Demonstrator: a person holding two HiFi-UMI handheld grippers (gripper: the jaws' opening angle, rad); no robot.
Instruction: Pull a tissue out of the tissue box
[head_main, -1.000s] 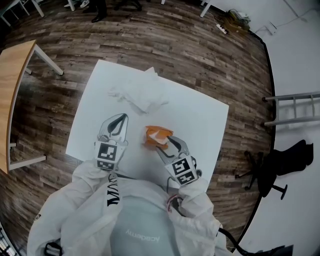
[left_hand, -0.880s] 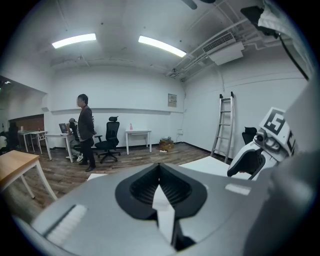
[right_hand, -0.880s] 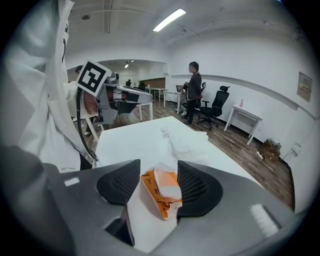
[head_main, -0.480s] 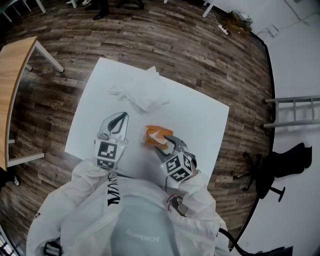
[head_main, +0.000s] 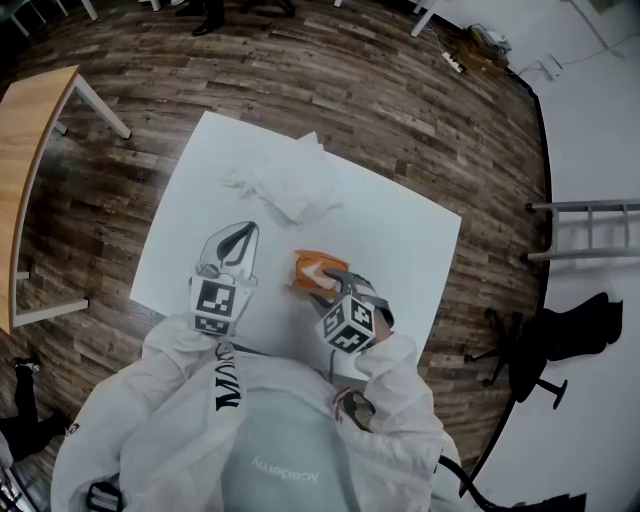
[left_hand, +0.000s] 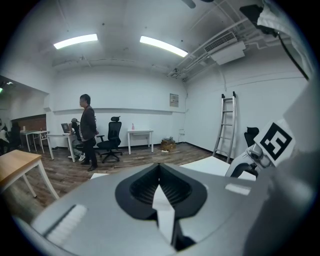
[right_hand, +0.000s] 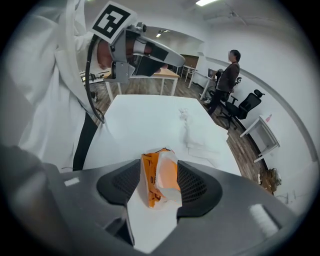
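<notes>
The orange tissue pack (head_main: 308, 268) sits between the right gripper's (right_hand: 159, 165) parted jaws by the table's (head_main: 400, 230) near edge (left gripper (left_hand: 160, 167), jaws together and empty, is farther).

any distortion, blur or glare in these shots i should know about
Head view: heavy fisheye, the brown plank floor curves round the white square table, light even. Left gripper view: white ceiling light strips blow out, corners dark. Right gripper view: orange tissue pack fairly sharp, edges smeared.
</notes>
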